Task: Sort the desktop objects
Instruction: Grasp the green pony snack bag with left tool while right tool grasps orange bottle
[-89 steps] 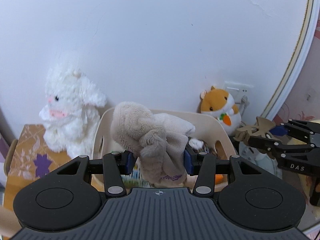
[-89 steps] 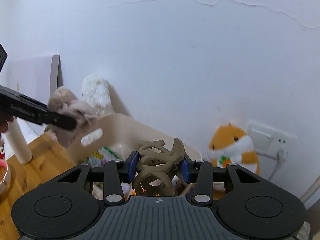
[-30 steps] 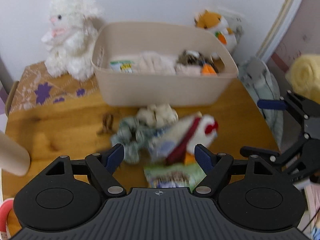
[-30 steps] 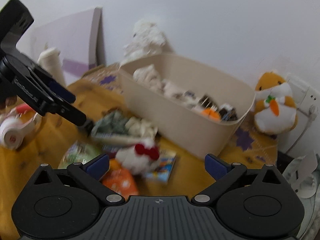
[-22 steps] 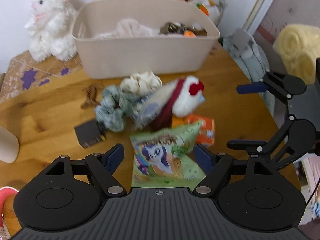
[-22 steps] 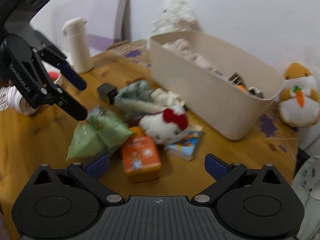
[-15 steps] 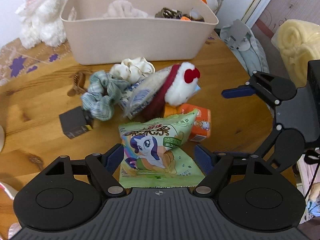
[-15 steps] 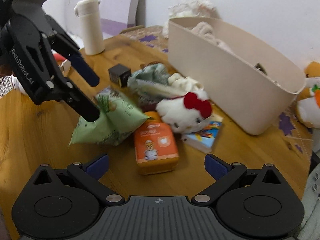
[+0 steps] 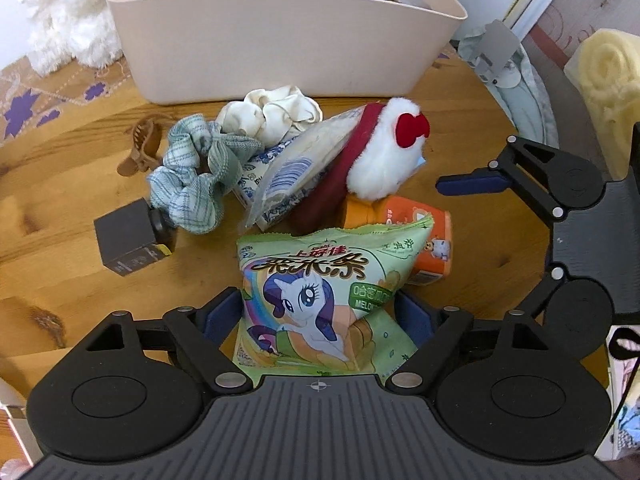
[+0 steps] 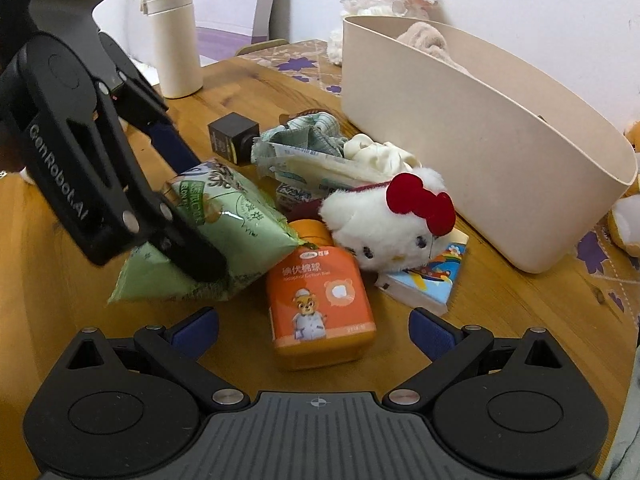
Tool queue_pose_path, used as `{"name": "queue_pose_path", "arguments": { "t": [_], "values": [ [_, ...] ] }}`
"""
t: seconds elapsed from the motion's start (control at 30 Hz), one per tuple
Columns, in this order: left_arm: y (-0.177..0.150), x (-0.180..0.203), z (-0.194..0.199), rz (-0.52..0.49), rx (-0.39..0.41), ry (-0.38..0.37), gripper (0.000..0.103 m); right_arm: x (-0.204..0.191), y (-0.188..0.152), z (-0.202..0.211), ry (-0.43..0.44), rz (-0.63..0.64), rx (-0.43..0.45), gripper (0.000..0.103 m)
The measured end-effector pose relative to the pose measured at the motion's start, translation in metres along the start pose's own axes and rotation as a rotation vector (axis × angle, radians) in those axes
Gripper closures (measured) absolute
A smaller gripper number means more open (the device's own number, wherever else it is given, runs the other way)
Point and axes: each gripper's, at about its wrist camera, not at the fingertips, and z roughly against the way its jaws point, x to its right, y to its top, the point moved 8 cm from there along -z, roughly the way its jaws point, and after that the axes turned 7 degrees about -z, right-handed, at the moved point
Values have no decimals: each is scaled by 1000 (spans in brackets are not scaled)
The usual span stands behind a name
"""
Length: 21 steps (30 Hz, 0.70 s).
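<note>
- Your left gripper (image 9: pixel 318 316) straddles the green snack bag (image 9: pixel 320 300), blue pads against both sides, seemingly clamping it
- Your right gripper (image 10: pixel 314 330) is spread wide, holding nothing, with the orange bottle (image 10: pixel 320 300) lying on the table between its fingers
- Beyond sits the white plush (image 10: pixel 384 224), leaning on a small book (image 10: pixel 428 280)
- Scrunchies (image 9: pixel 192 176) and a black cube (image 9: pixel 128 236) lie nearer the beige bin (image 9: pixel 280 40) at the back
</note>
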Motion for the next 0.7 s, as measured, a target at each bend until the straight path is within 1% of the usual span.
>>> {"name": "queue_pose_path", "arguments": {
  "t": [0.07,0.2,0.33,0.43,0.5,0.57,0.6,0.7],
  "values": [
    [1,1,-3,5,-1,-6,18,-1,1,-4,5,-4,-3,4],
    [-1,2,-8,-1,7,-3,18,-4,1,-11,18,-9,-14,5],
    [-4,0,-7,23,27,-11,18,-7,2,-16,28,-8,-18,10],
    [-6,-3,-4,38,49,-17,20,-10,4,-18,32,0,-16,20],
    [-8,-4,-1,46,52,-20,22,-10,4,-19,45,-11,-22,34],
    [-11,-6,2,53,57,-17,23,-10,5,-18,43,-16,-8,52],
    [-13,-8,4,56,61,-11,31,-9,5,-16,46,-18,-7,53],
    [-16,-11,10,68,68,-11,33,-11,3,-14,54,-4,-16,53]
  ]
}}
